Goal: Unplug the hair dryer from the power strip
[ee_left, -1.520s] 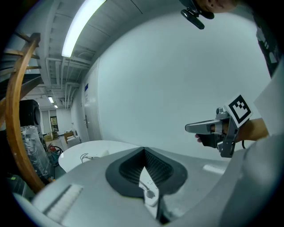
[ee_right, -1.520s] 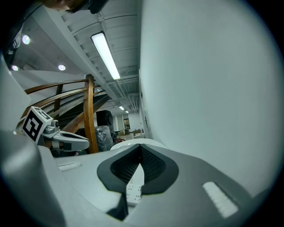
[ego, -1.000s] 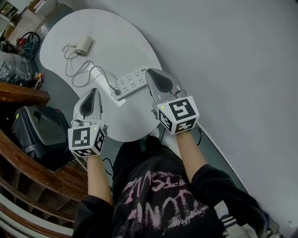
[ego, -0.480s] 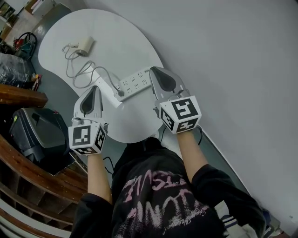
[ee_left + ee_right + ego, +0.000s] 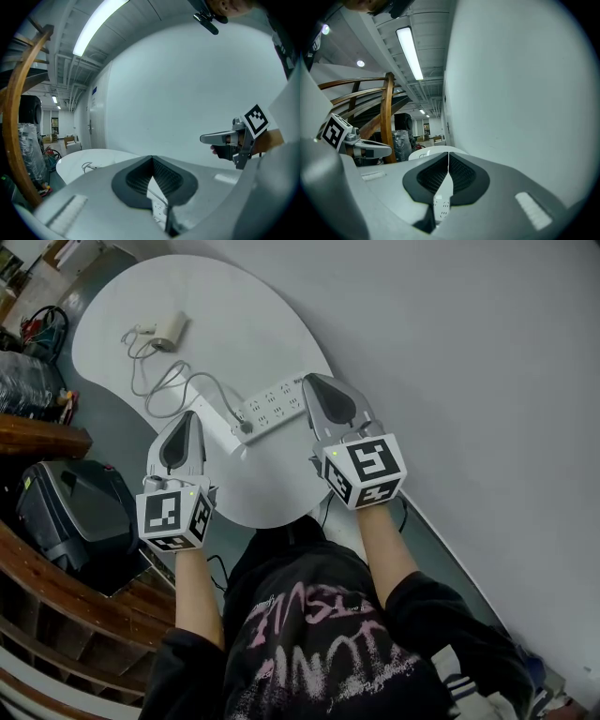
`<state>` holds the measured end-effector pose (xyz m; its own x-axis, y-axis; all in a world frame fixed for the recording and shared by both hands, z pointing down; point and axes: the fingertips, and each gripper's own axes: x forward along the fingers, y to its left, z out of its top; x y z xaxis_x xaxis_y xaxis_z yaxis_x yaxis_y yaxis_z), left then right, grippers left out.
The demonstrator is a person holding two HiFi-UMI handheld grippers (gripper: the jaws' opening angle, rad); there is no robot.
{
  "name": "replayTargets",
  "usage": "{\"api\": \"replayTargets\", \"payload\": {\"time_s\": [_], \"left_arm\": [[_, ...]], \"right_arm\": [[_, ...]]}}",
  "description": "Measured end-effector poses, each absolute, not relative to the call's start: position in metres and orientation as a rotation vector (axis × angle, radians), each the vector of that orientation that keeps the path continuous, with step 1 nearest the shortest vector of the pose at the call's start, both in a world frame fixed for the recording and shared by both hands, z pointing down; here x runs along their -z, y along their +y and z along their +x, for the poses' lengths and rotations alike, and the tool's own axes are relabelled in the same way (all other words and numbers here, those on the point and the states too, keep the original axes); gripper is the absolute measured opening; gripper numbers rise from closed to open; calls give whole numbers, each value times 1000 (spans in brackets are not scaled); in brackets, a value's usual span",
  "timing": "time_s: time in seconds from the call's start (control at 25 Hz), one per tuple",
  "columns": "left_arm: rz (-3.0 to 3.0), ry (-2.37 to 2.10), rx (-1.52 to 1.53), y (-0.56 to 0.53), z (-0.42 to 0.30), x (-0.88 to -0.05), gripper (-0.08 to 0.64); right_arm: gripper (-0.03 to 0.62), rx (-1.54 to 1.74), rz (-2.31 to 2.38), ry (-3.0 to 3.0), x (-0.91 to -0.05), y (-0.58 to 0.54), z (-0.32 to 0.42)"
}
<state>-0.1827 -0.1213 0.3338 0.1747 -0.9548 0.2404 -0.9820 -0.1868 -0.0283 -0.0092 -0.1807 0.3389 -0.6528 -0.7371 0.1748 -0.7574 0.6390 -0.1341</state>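
No legible text; pink shirt lettering (image 5: 309,638) unreadable.

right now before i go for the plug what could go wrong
1. The left gripper and right gripper both have their jaws together and hold nothing. Going down like that would likely shove the plug rather than grasp it.
2. Nothing pins the power strip to the table, so pulling the plug may drag it along.
3. The cord lies in loose loops and could snag.
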Motion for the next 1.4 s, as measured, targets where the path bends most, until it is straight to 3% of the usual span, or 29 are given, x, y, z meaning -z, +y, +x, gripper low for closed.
{"api": "replayTargets", "payload": {"time_s": [1.4], "left_arm": [[2225,-1757,-352,-129,-185,-419,2]], "right_arm": [[15,-421,1189,-2607,-417,-177,-32]]}}
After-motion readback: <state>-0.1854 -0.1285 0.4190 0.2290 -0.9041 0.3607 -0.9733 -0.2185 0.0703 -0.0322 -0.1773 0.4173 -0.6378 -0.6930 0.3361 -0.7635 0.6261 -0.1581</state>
